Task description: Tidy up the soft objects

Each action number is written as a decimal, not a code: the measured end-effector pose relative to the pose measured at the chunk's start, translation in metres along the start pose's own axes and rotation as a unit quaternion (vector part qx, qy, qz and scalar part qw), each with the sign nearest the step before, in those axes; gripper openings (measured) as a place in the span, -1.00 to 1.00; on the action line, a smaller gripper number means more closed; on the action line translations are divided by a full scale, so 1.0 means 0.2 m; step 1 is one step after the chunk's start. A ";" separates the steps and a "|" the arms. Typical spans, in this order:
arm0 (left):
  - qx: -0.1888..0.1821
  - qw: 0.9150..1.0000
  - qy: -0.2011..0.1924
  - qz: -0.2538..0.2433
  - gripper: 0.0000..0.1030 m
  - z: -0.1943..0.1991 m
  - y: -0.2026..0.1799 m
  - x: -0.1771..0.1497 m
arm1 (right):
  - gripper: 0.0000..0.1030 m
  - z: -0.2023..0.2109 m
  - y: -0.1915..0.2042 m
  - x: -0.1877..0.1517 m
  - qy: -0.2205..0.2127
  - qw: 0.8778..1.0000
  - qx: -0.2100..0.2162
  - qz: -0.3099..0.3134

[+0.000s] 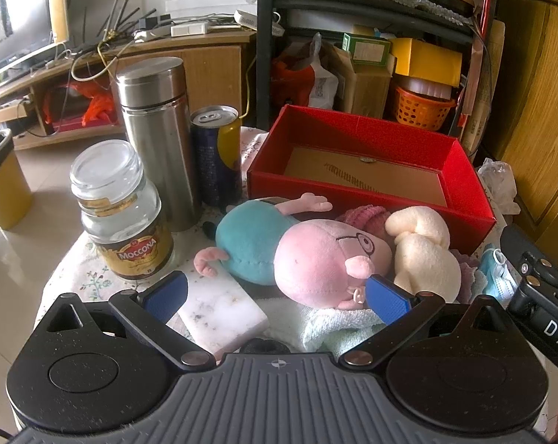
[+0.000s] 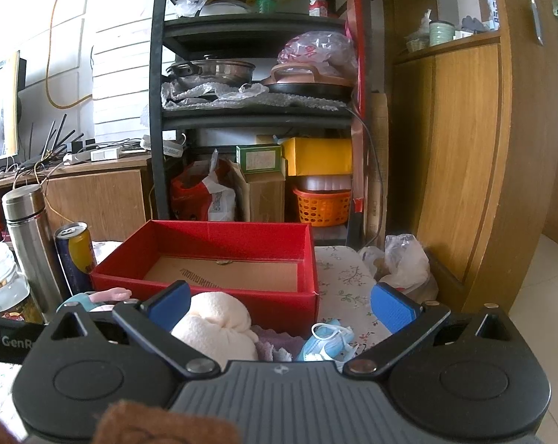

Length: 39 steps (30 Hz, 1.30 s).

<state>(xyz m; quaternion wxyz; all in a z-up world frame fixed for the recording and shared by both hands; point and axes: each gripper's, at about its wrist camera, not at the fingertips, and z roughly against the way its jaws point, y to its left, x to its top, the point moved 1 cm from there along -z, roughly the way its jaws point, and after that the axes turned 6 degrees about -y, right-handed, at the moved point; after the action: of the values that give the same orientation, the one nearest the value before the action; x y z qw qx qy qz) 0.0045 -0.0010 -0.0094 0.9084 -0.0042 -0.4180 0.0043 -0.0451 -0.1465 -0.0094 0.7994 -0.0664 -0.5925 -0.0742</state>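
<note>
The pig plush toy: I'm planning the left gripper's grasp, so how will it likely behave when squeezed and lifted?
The pig plush toy looks stuffed and soft, so it will probably compress between the open left gripper pads. Its thin arms will likely dangle. It seems light for its size, and its fuzzy fabric should resist slipping.

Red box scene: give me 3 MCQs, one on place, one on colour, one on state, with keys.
1. Where does the pig plush lie?
A. inside the box
B. on the table in front of the box
C. on the shelf

2. What colour is the plush's body?
A. teal
B. orange
C. black

3. What is in the red box?
A. a plush
B. only a brown liner
C. a can

Key: 1 B, it lies outside the front wall. 2 A, teal torso under a pink head. 3 B, both views show just the liner.
</note>
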 end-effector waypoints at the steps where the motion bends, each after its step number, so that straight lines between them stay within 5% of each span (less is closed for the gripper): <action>1: -0.001 1.000 0.001 0.000 0.90 0.00 0.00 0.00 | 0.53 0.00 0.00 0.00 0.000 1.000 0.000 0.000; 39: 0.025 0.999 -0.002 -0.032 0.90 0.00 -0.02 0.00 | 0.53 0.00 0.00 -0.01 0.003 1.000 0.001 0.000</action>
<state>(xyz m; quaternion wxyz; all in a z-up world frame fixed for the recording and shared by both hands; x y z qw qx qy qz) 0.0048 -0.0042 -0.0096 0.9071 0.0322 -0.4194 -0.0147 -0.0457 -0.1461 -0.0102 0.8011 -0.0650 -0.5904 -0.0736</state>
